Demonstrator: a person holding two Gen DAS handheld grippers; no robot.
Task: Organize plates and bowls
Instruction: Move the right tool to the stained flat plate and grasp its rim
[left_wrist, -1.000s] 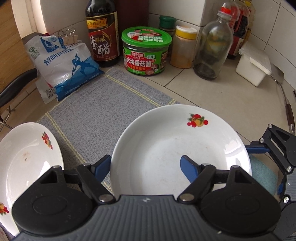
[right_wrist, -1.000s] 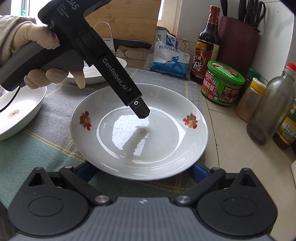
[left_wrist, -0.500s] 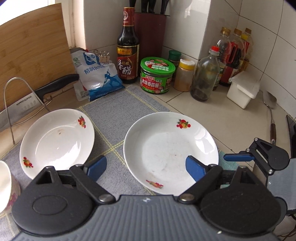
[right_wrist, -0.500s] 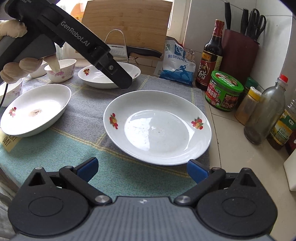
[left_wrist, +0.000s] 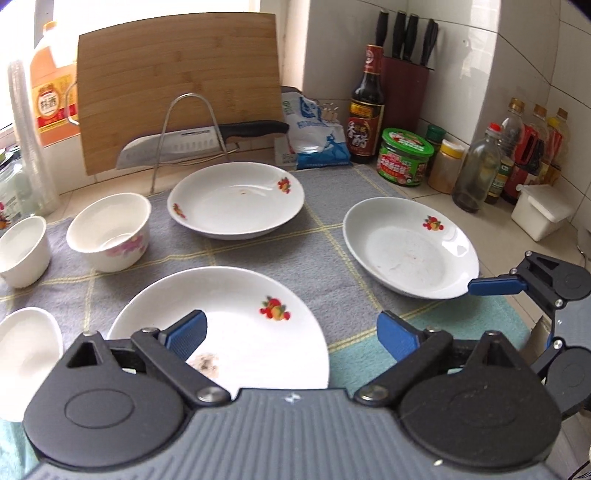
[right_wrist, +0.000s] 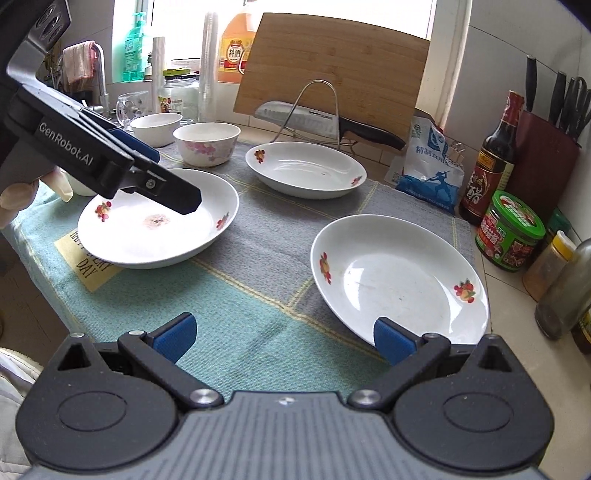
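Plates: three visible, all shallow white ones with fruit decals, each lying flat and apart on the grey-green mat (right_wrist: 255, 332) that covers the table, none stacked yet. Stained plate (left_wrist: 236, 332) sits lower centre of the left wrist view; in the right wrist view it is at centre left. Back plate (left_wrist: 236, 201) is centre frame, just in front of the knife rack (left_wrist: 188, 129) and cutting board (left_wrist: 177, 92). Right plate (left_wrist: 410, 247) is at centre right of the left wrist view, nearest the jars.

Bowls: three countable in the left wrist view. Floral bowl (left_wrist: 110, 232) and plain bowl (left_wrist: 22, 251) stand side by side at centre left; a third bowl (left_wrist: 26, 350) is cut off at the lower left edge.

Left gripper (left_wrist: 291, 336) hovers over the near rim of the stained plate, fingers spread wide, holding nothing. Probably lined up to pinch that rim, since this plate is closest and looks like the one to lift onto another.

Right gripper (right_wrist: 282, 341) hovers low, fingers also wide and empty. One finger (left_wrist: 495, 286) sits right at the near edge of the right plate; contact cannot be told. Likely set up for that rim.

Stacking appears not started.
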